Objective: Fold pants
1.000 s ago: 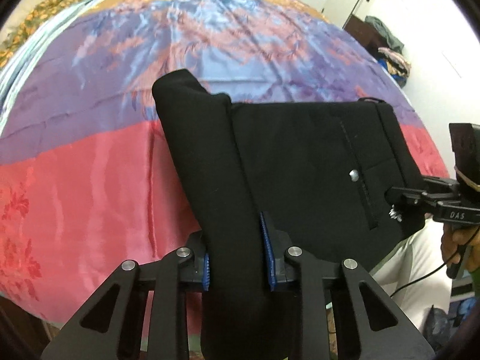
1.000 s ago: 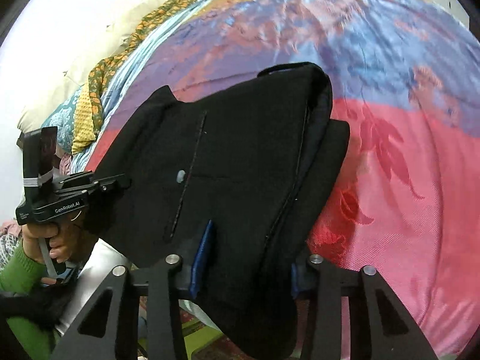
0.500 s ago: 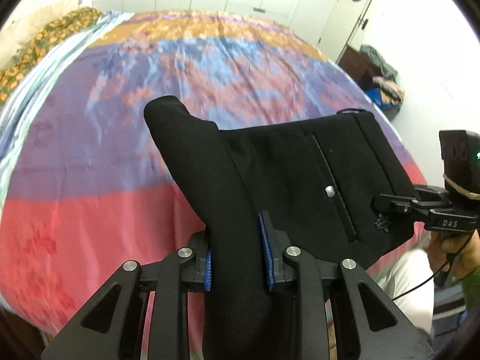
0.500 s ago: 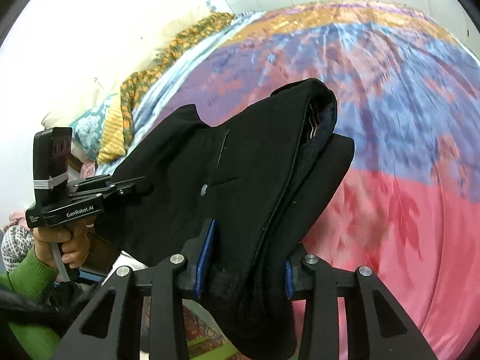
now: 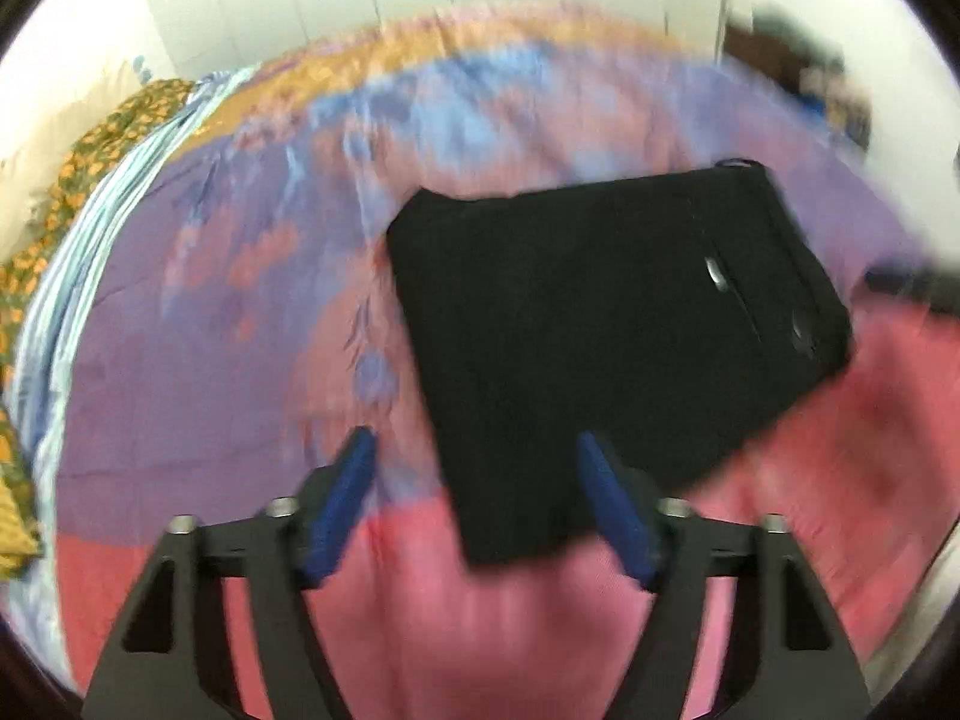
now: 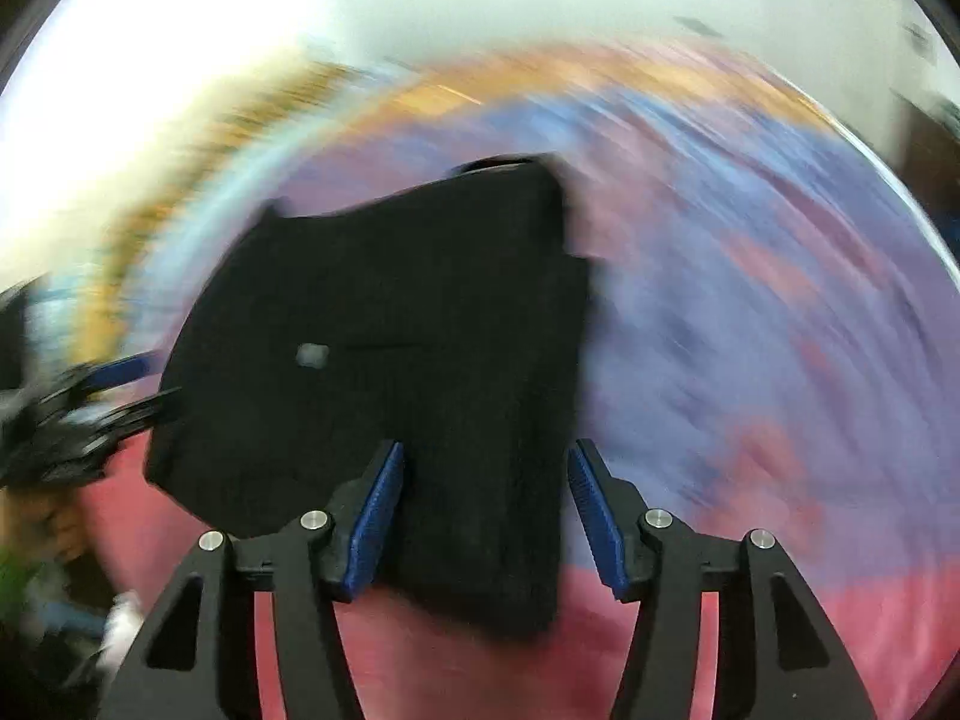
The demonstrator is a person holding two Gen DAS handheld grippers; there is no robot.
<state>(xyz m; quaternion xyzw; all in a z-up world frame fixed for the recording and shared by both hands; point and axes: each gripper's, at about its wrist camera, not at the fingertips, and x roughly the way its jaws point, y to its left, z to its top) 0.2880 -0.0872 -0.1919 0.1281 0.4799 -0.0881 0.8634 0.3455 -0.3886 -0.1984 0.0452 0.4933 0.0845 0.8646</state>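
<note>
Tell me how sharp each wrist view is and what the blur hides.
Left wrist view: moderate motion smear; pants and bedspread pattern readable, left gripper sharper. Right wrist view: heavy swirling blur; pants edges soft, bedspread streaked, only the right gripper crisp.

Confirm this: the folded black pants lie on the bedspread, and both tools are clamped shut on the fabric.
Not quite. The black pants do lie folded on the bedspread, but both tools have just been opening. The left tool and right tool stand open in their own wrist views, pads off the fabric.
</note>
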